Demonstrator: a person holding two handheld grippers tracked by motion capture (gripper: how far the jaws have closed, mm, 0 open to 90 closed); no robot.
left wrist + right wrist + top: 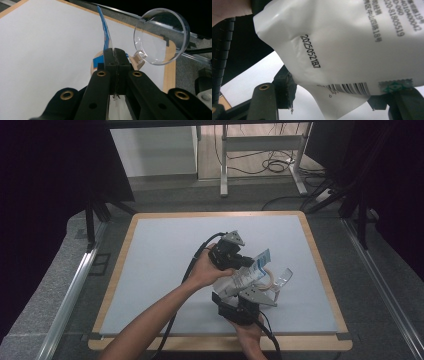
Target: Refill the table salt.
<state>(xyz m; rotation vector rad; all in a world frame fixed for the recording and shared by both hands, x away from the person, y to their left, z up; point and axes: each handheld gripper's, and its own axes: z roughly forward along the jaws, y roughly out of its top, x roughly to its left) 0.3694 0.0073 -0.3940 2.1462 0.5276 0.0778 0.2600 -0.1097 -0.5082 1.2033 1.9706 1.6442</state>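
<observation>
Both grippers work on one white packet (243, 279) held above the right part of the table (165, 265): the left gripper (115, 53) has its jaws pressed together on the thin blue-and-white edge, and the right gripper (332, 100) stands partly apart with the packet's body between its jaws. If the two hands pull apart too hard, the film may slip or tear and drop. Left gripper view shows a clear round lid (161, 36) beside the packet, whereas right gripper view shows the printed date and barcode.
</observation>
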